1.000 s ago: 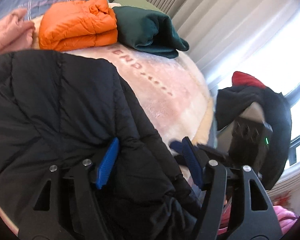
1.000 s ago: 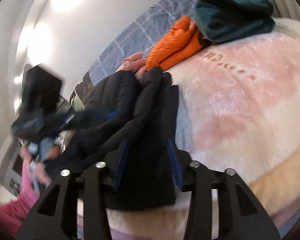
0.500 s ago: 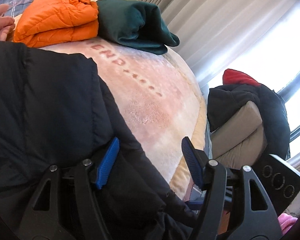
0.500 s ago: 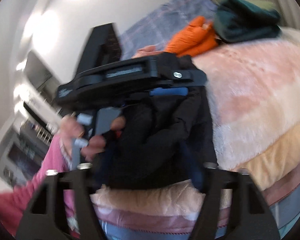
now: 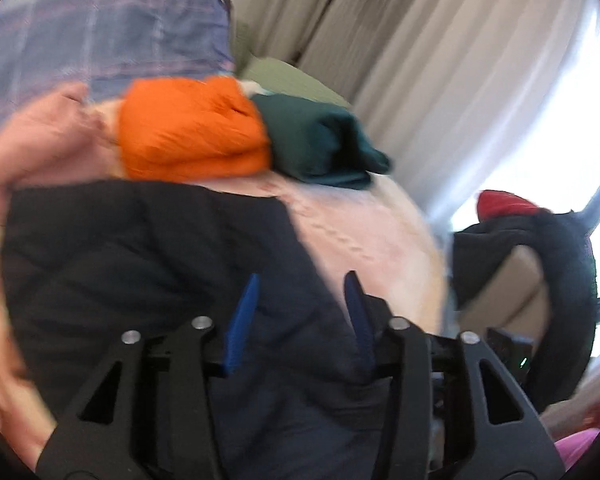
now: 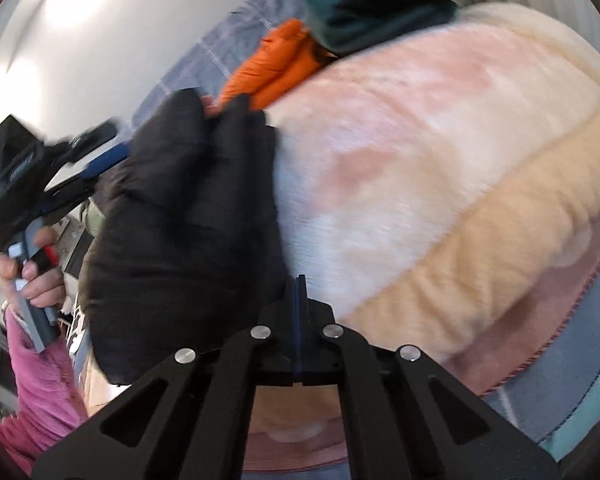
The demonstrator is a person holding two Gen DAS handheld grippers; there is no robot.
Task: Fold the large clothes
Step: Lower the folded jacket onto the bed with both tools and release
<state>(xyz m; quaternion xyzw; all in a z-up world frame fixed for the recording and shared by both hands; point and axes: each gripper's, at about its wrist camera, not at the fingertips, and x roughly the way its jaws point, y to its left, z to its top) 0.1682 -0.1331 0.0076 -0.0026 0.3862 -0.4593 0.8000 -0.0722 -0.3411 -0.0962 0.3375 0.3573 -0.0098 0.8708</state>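
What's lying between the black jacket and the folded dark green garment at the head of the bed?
In the left wrist view, the folded orange jacket sits between the black jacket and the dark green garment, touching the green one.

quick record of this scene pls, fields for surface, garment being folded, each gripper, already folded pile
surface: fluffy pink blanket on the bed
garment: black puffer jacket, bunched at the blanket's edge
left gripper: jaws just closing, jacket fabric between the blue pads
right gripper: shut, no jacket fabric visibly between its pads
folded pile: orange jacket beside dark green garment at the far end
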